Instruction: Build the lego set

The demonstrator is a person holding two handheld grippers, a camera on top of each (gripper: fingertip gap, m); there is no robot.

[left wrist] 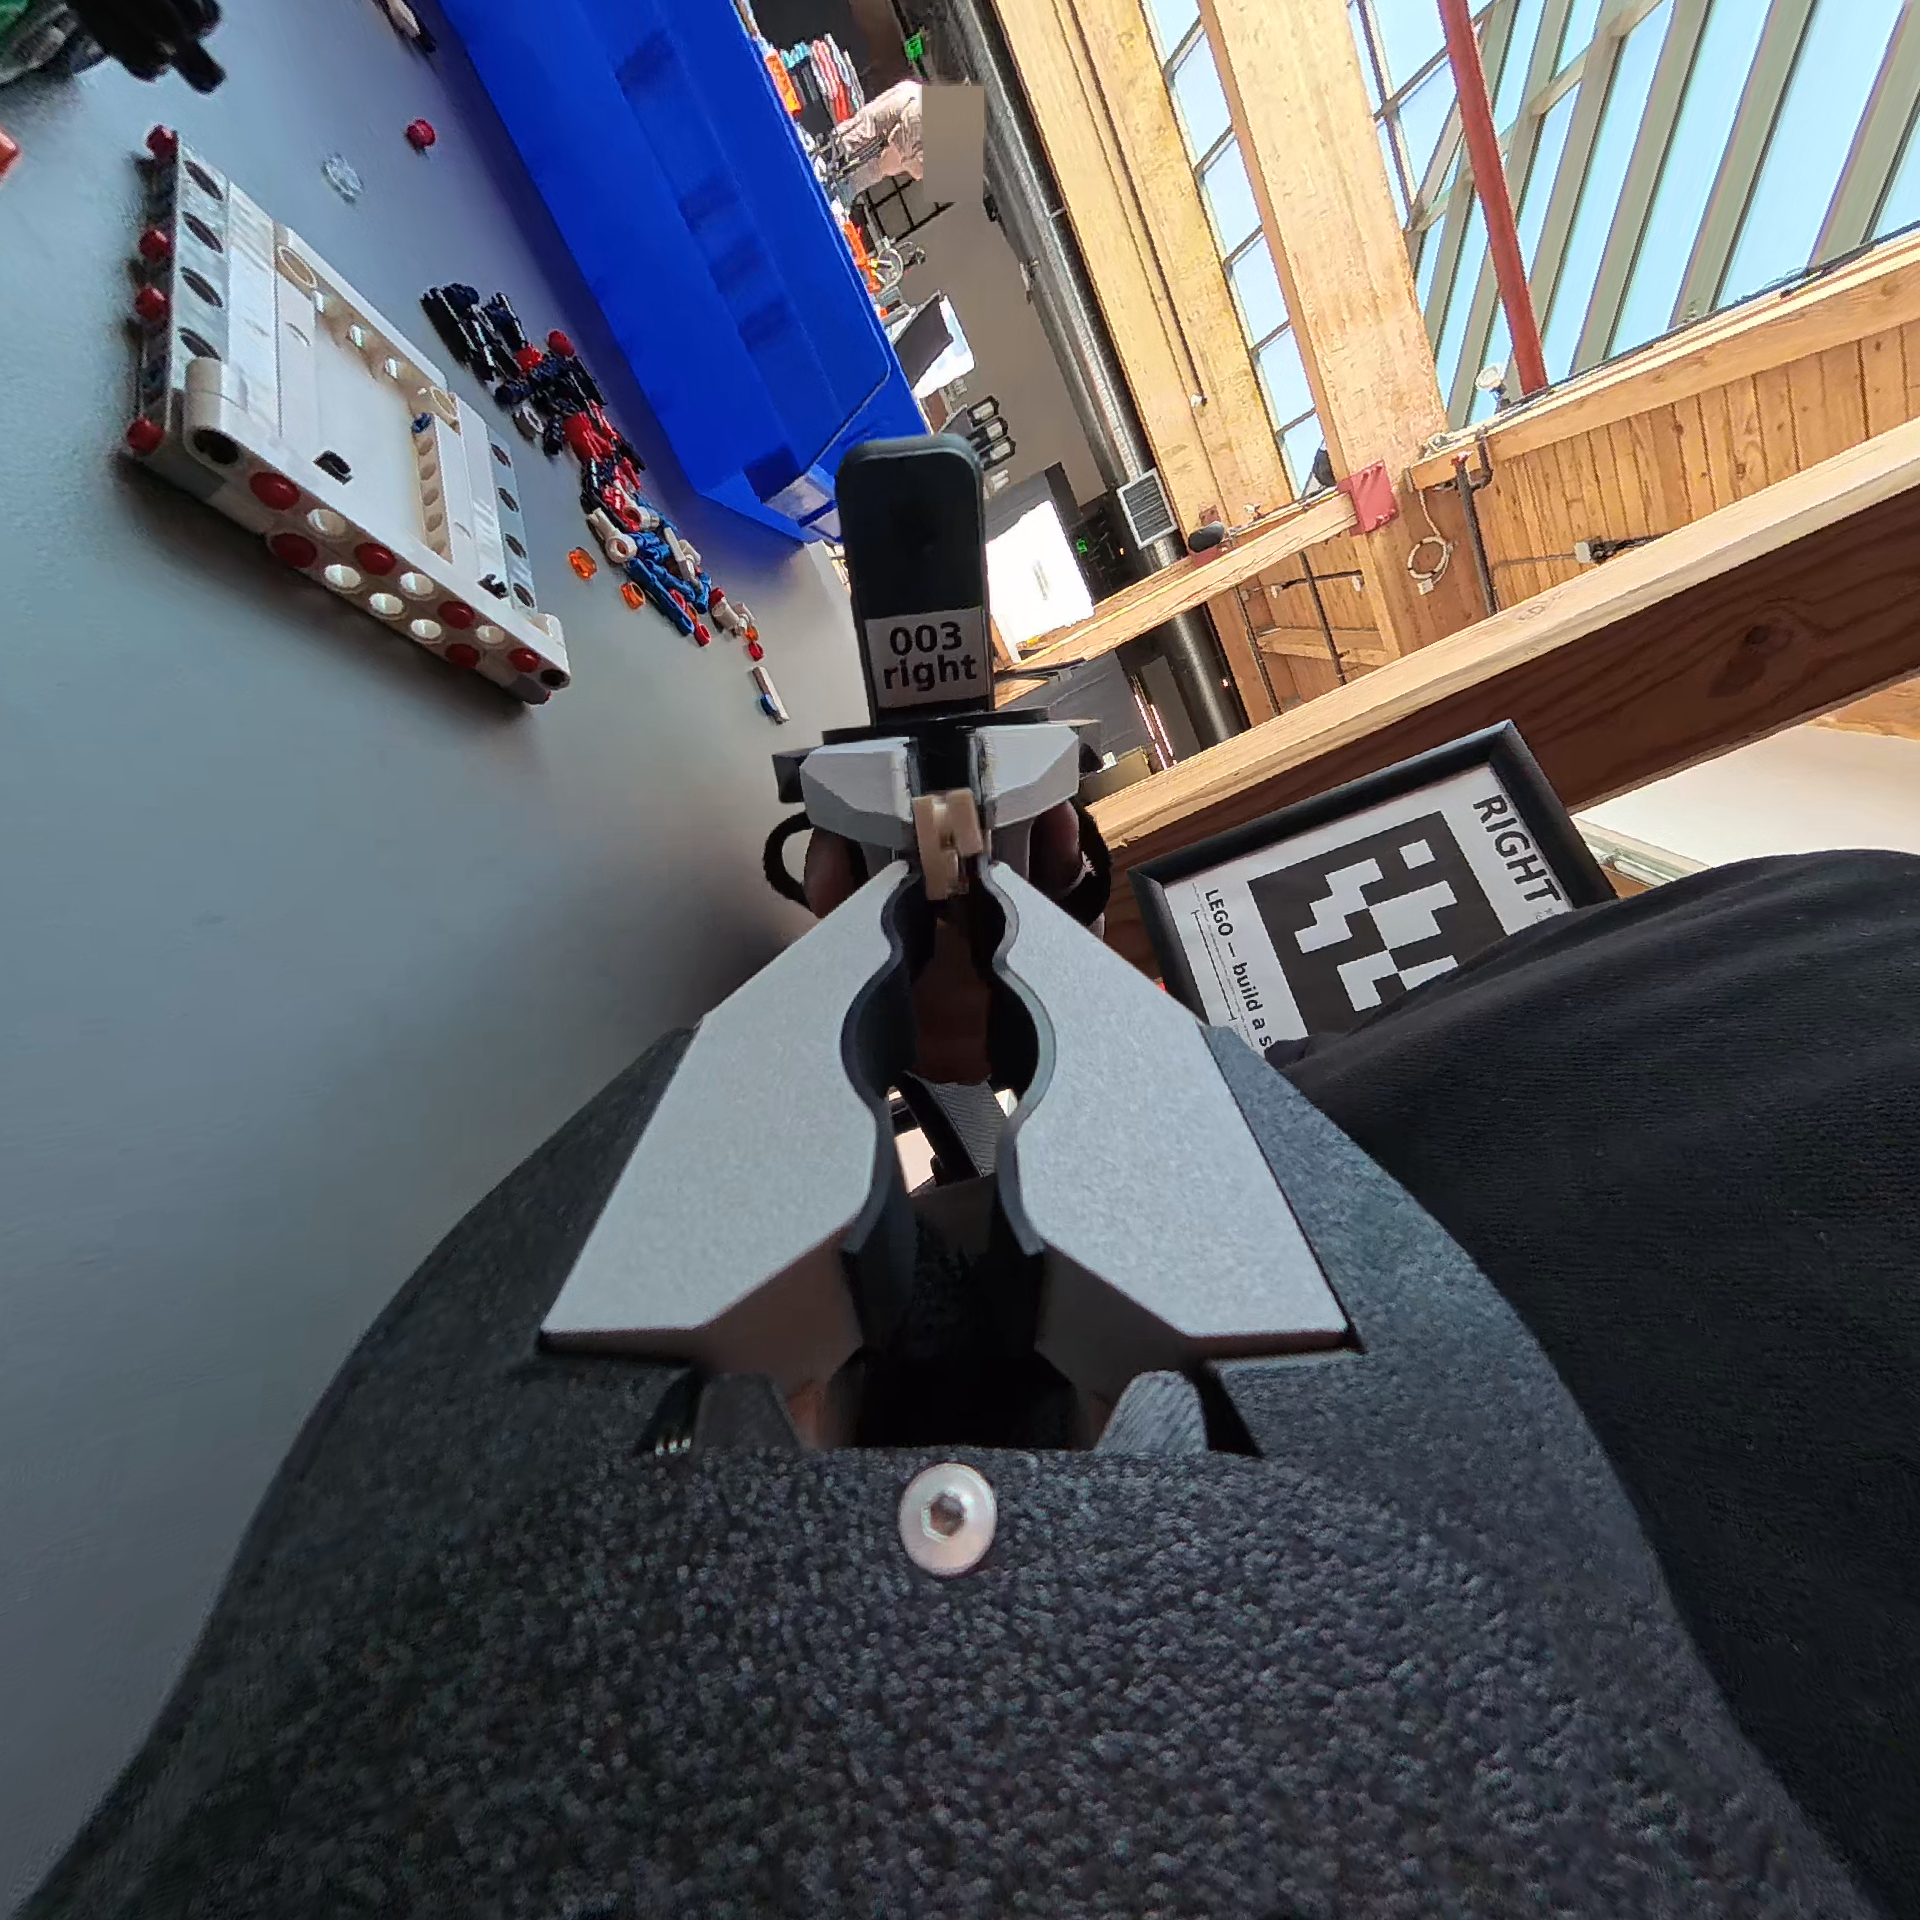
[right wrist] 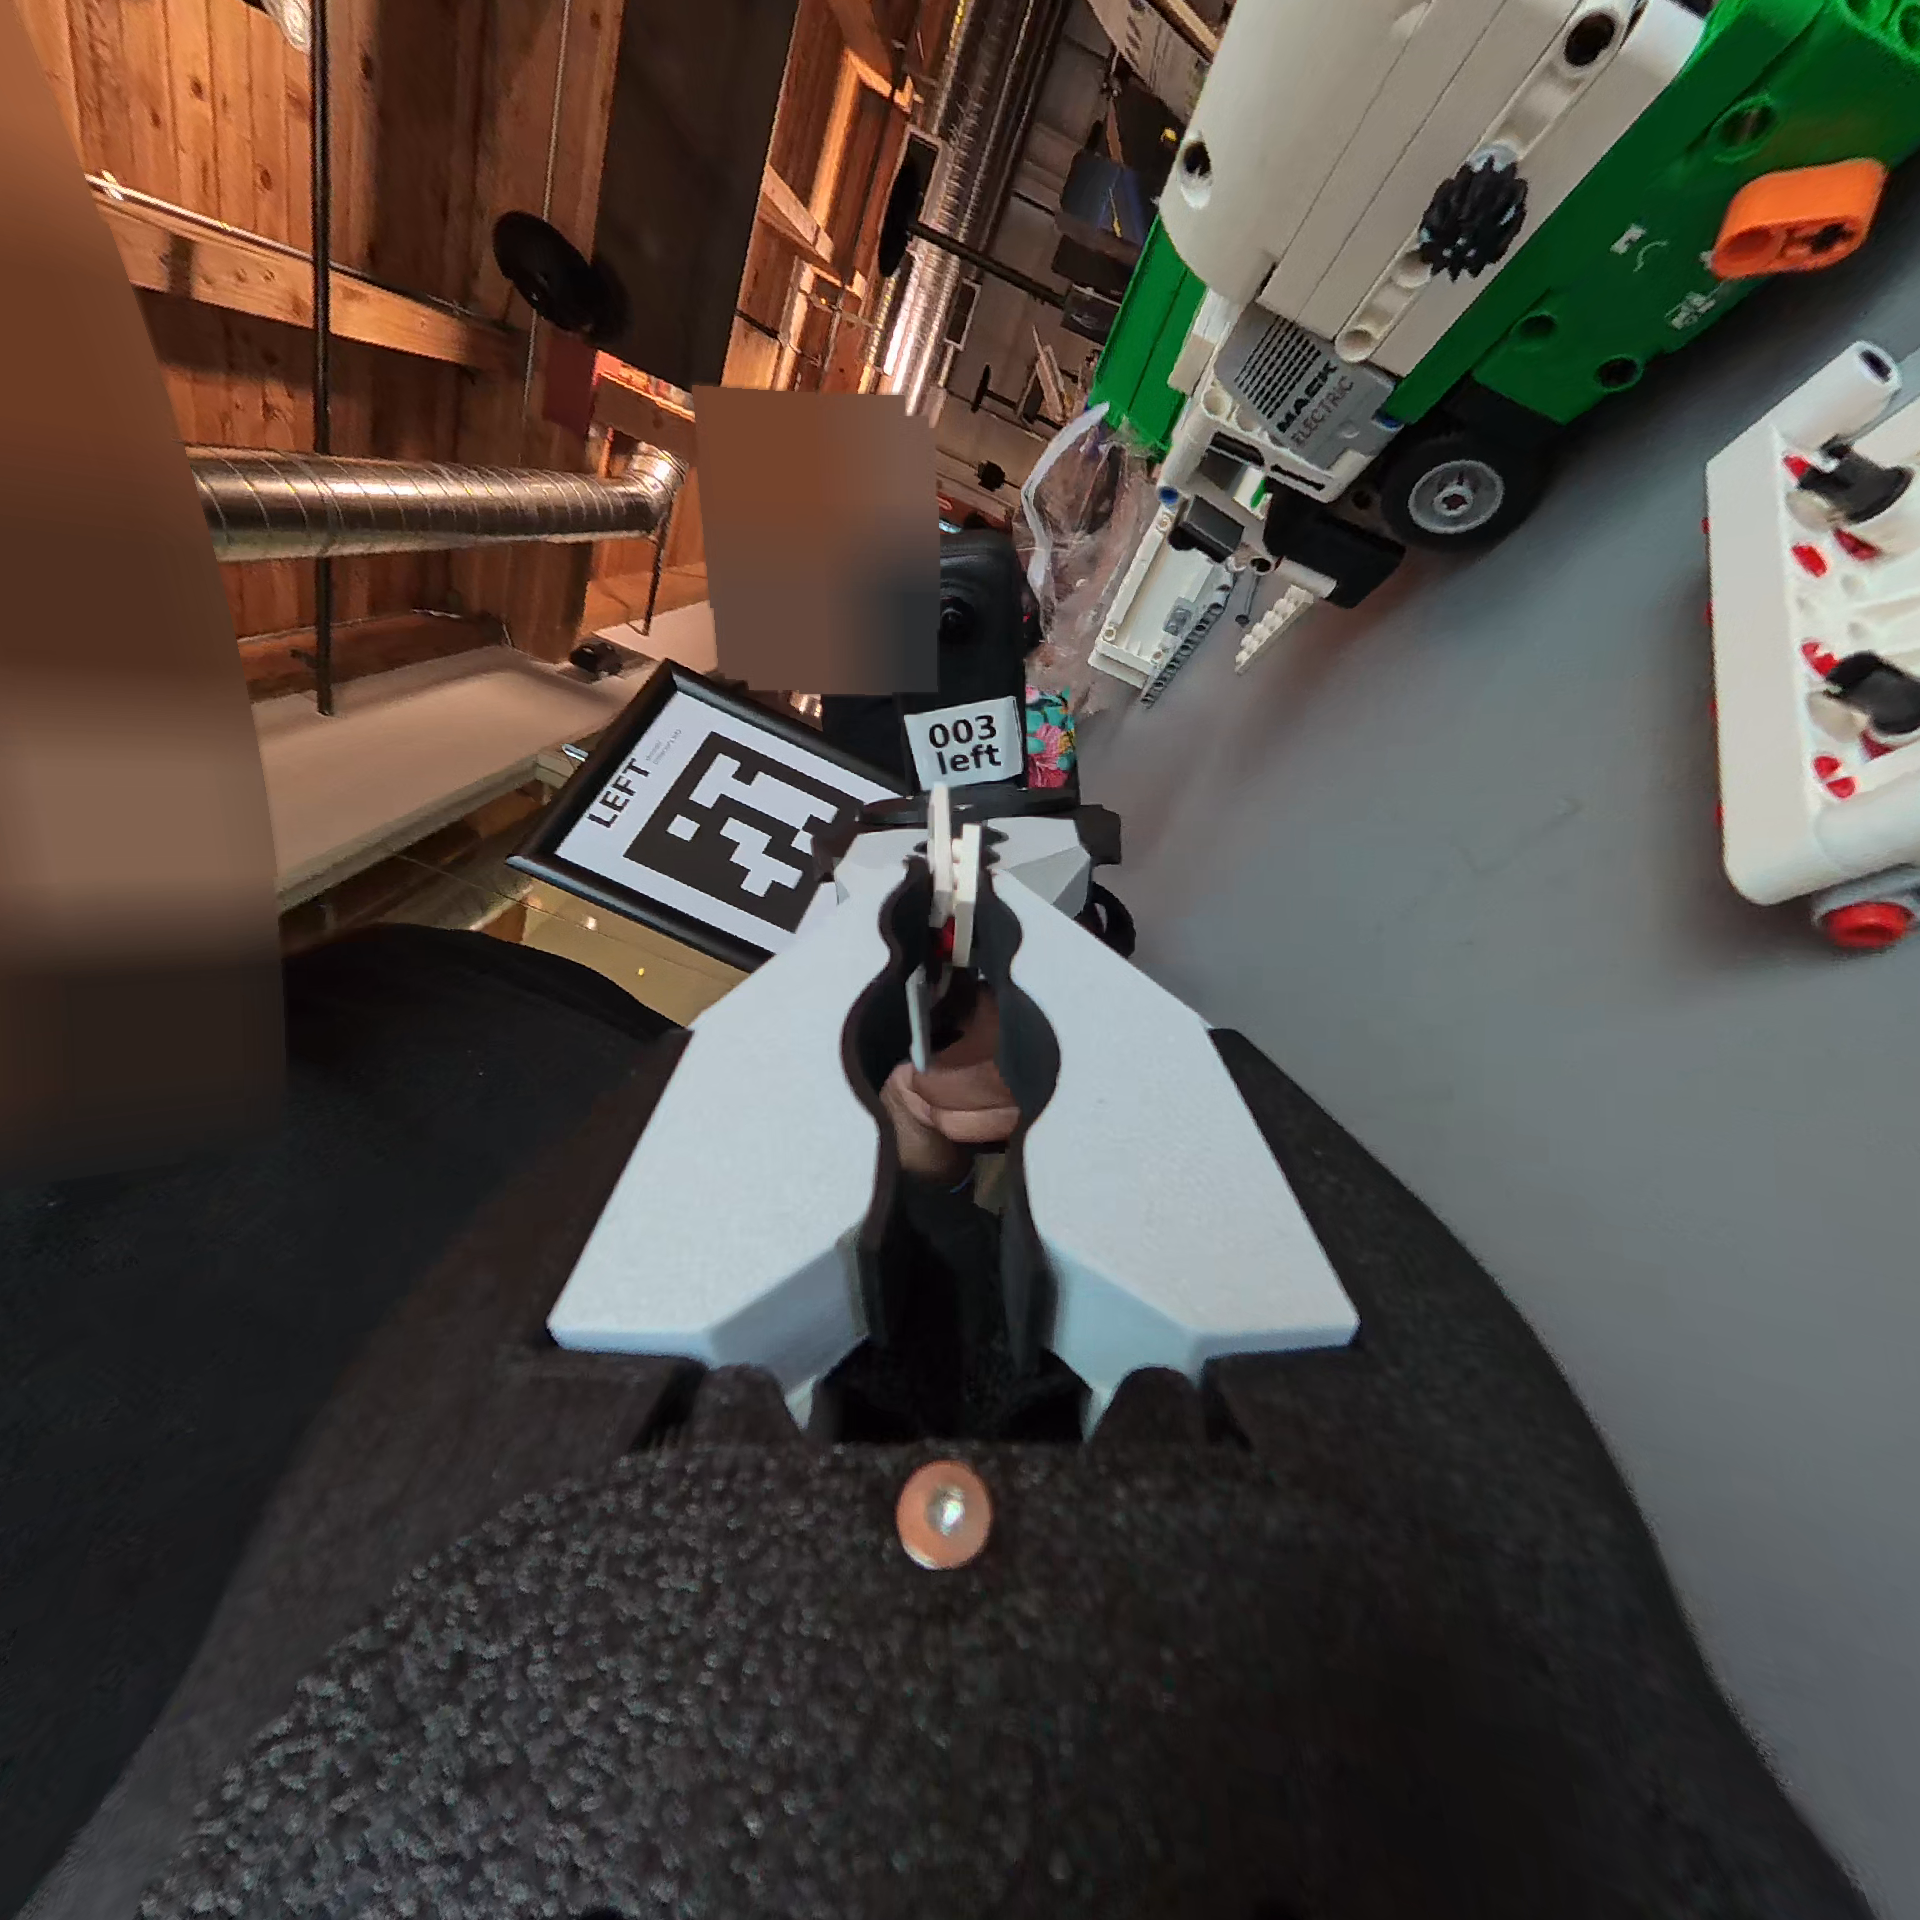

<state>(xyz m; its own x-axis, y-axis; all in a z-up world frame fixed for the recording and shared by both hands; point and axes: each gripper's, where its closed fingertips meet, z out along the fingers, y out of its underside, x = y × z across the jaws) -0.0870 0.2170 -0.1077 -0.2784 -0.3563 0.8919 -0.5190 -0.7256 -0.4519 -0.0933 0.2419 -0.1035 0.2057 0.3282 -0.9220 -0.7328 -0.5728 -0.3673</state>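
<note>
Assembly of small off-white plastic building pieces (right wrist: 954, 883), flat plates stacked face to face with a red pin between: clamped between the closed fingertips of the right gripper (right wrist: 951, 904), long axis running forward along the fingers. Its far end is pinched by the left gripper (left wrist: 948, 862), tip to tip, jaws nearly shut on the tan-looking piece (left wrist: 945, 844); both are equally near. Left of the left gripper, on the matt grey table (left wrist: 312, 987): white studded frame with red pins (left wrist: 343, 436), loose pins, glossy blue bin (left wrist: 707, 239). Right of the right gripper: green-and-white toy truck (right wrist: 1455, 291).
</note>
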